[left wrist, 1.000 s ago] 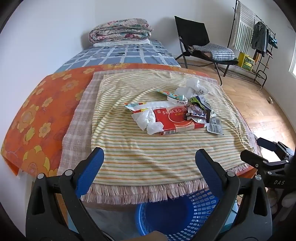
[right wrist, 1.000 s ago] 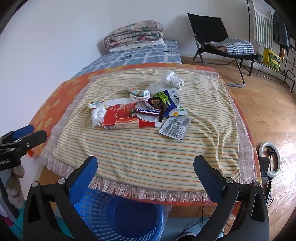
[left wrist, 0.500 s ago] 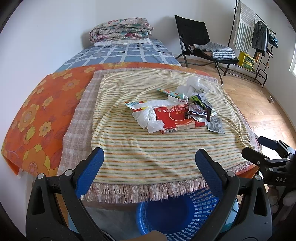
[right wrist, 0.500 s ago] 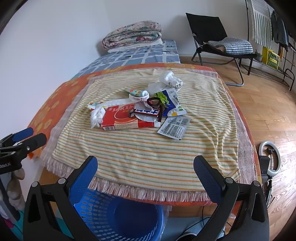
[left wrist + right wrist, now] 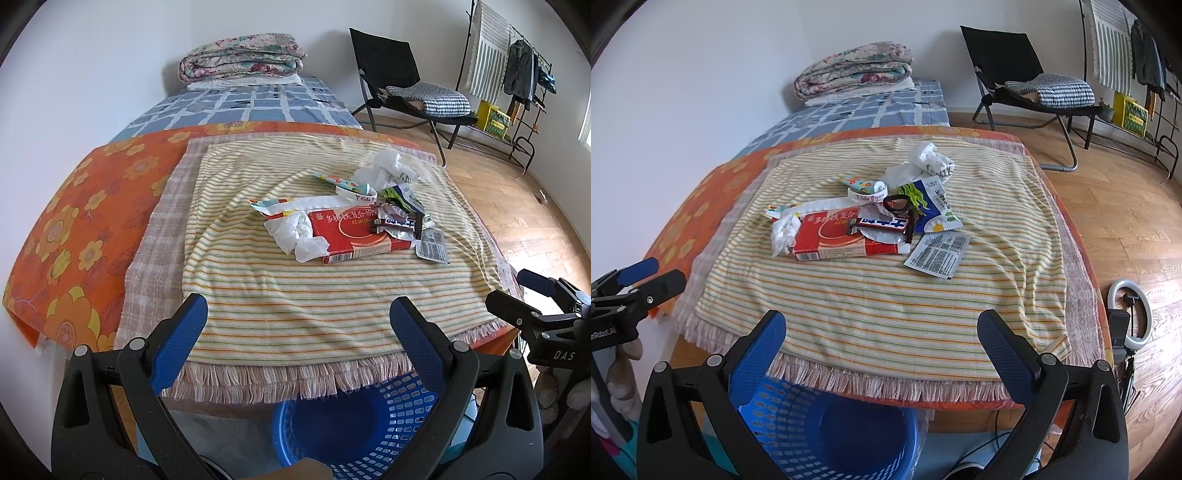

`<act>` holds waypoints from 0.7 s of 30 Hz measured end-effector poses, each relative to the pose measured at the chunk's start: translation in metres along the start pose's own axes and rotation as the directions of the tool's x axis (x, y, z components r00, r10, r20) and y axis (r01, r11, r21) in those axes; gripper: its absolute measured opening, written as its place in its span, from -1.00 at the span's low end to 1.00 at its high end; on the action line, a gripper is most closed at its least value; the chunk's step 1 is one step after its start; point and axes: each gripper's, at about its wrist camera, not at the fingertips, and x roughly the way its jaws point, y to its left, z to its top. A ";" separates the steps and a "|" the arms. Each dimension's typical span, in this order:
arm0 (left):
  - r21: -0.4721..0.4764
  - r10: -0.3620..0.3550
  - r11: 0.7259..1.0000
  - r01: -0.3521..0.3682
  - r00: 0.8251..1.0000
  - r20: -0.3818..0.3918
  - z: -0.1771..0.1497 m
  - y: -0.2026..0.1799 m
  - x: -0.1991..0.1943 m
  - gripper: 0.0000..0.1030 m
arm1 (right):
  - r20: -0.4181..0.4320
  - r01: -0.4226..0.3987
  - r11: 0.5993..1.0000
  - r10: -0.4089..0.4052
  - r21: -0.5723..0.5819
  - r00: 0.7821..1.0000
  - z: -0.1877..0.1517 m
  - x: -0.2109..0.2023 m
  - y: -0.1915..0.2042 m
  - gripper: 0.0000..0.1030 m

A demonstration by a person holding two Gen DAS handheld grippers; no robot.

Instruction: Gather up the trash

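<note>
Both grippers, left (image 5: 298, 325) and right (image 5: 881, 338), hover with jaws wide apart, empty. Trash pile (image 5: 871, 225) mid-bench, basket (image 5: 827, 435) below: light wrappers may slip or miss.

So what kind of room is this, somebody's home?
Most likely a bedroom in a home. There is a bed with a folded quilt at its far end, a clothes rack hung with garments by the wall, and a folding chair on the wood floor.
</note>
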 end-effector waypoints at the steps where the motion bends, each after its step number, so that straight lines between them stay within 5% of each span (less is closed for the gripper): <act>1: 0.000 0.001 1.000 -0.001 1.000 0.000 0.000 0.000 0.000 0.96 | 0.000 0.000 1.000 0.000 0.000 1.000 0.000 0.000 0.000 0.99; 21: 0.003 0.002 1.000 -0.002 1.000 -0.007 -0.006 0.004 0.004 0.96 | -0.013 0.003 1.000 -0.003 -0.002 1.000 -0.004 0.002 0.001 0.99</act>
